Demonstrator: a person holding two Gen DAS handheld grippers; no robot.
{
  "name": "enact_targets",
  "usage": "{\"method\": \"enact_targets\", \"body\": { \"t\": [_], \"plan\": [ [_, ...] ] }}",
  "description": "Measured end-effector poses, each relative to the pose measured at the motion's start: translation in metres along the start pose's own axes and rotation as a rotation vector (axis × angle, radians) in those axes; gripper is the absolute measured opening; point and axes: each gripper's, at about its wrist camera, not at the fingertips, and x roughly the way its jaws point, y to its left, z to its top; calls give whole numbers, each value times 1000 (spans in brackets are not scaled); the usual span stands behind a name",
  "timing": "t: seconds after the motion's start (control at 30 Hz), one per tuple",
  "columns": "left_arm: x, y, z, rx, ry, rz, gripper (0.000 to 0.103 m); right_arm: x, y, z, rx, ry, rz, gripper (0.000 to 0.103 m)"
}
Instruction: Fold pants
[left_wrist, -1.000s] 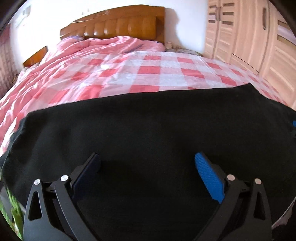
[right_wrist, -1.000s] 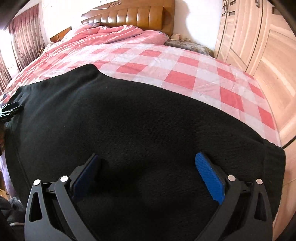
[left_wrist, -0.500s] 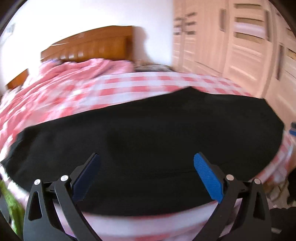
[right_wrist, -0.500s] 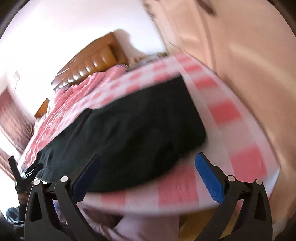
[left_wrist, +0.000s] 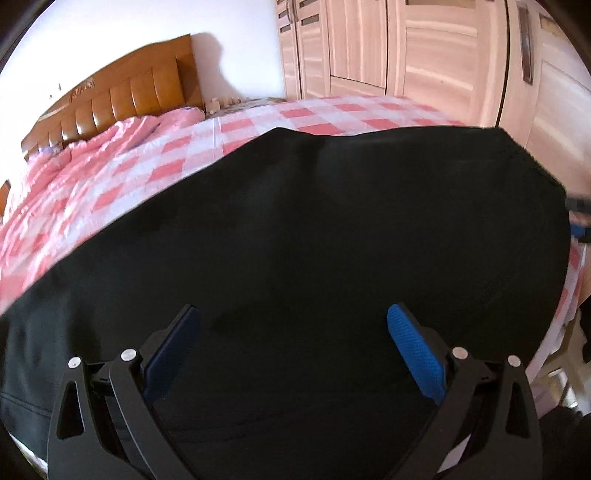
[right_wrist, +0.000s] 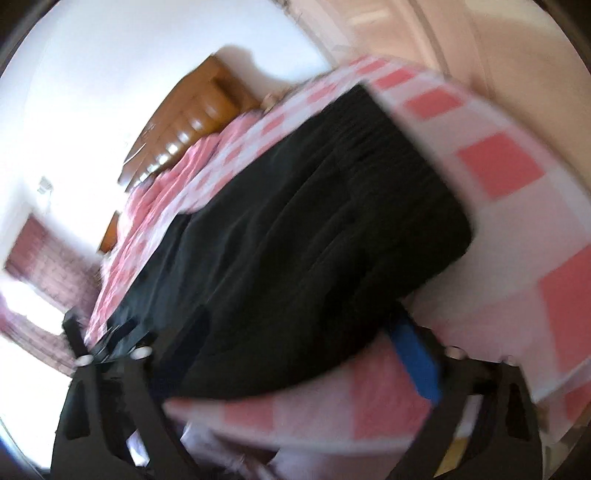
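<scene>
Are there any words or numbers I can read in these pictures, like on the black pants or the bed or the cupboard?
None: no words, numbers or labels can be read anywhere.
Black pants: plain dark cloth, no tag or print showing.
Checked bedsheet: only pink and white squares.
Headboard: a small carved ornament, no letters.
Wardrobe: plain doors and handles.
The right wrist view is too blurred to read anything.

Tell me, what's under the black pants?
The black pants lie on a pink and white checked bedsheet. It shows all around them, but the part underneath is covered.
</scene>
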Motion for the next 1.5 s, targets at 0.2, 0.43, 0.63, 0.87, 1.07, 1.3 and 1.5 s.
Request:
{"method": "enact_targets", "body": {
  "t": [0.2,0.43,0.63,0.87,1.07,1.3,1.5],
  "plan": [
    [1,2,-1,-13,1,-9,102,10,8,-2,-38,-62,-83,36],
    [3,-5,5,-2,4,0,102,-11,7,-6,-66,-211,-158,14],
    [7,-27,13,45,-5,-44,102,-32,-5,-10,-57,-264,-245,13],
    [0,-25,12,48,-2,-31,101,-28,5,-10,-140,-147,-350,59],
    [-56,69,-17,-146,-69,82,101,-52,53,-19,-335,-266,-445,99],
    [-45,231,-71,-404,68,213,102,23,159,-1,-594,-165,-221,99],
    [-139,277,-97,-637,-156,206,99,158,297,-22,-909,78,-36,99]
  ]
}}
